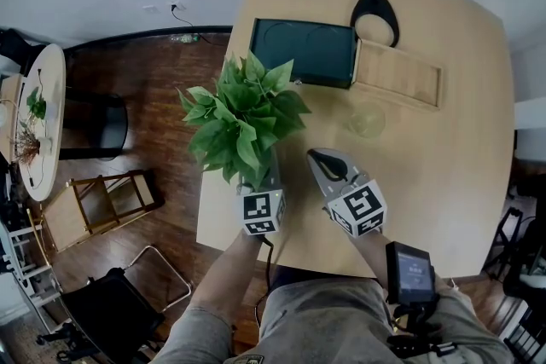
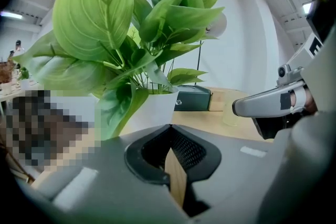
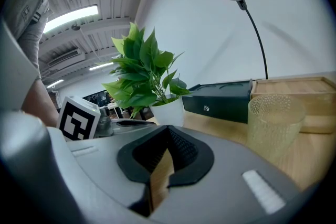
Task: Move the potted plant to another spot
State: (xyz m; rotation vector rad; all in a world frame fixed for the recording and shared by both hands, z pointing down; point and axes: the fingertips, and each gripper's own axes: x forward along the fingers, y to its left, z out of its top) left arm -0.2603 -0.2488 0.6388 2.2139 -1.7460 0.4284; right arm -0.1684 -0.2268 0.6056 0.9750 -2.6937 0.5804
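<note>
1. The potted plant (image 1: 243, 115) is standing upright on the table (image 1: 461, 175). It sits at centre left of the head view, close to the table's left edge, and its leaves are spreading over and hiding its white pot (image 2: 152, 110) from above.
2. The left claw (image 2: 170, 128) is pointing straight at that pot. In the left gripper view the pot is rising just beyond the tips and slightly left of centre, with its long axis vertical. This claw is the nearer of the two.
3. The left claw's jaws are meeting at the tips and holding nothing. Only a sliver of table is showing in the wedge behind them. They would have to spread before they could take the pot.
4. The right claw (image 3: 168, 129) is likewise closed tip to tip and empty. It is lying alongside the left one, with the pot ahead and a little to the left in its own view.
5. A ribbed glass (image 1: 367, 119) is standing right of the plant. A dark green box (image 1: 303, 51), a wooden tray (image 1: 399, 74) and a lamp (image 1: 375, 14) are lining the upper part of the table.
6. The light wood table is showing bare surface toward the lower right of the head view, which looks like a workable new spot.
7. Dark plank floor (image 1: 162, 106) is filling the left of the frame, and a round side table (image 1: 51, 72) is standing at the far left edge.
</note>
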